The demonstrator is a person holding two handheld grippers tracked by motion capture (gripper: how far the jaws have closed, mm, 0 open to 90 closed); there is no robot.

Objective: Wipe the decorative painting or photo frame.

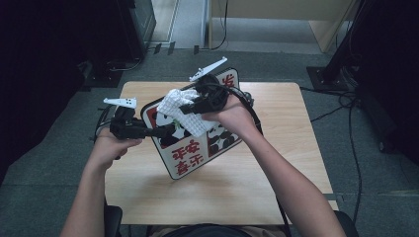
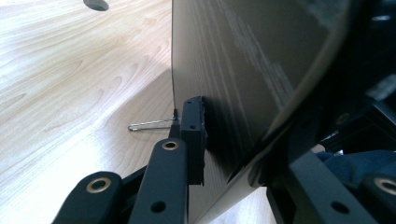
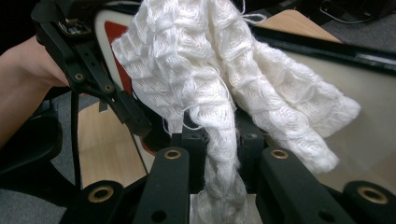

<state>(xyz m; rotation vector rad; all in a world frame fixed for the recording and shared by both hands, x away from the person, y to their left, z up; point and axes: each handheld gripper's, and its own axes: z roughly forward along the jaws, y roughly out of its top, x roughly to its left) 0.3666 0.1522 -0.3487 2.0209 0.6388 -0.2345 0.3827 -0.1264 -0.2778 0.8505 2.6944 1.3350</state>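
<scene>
High view: a light wooden bench carries a person's two forearms, and above its middle a flat printed board with pandas and red characters is held tilted, its lower corner near the benchtop. The left gripper is clamped on the board's left edge; in the left gripper view its pad presses flat against the board's face. The right gripper is closed on a white waffle-knit cloth, which lies against the board's upper face.
</scene>
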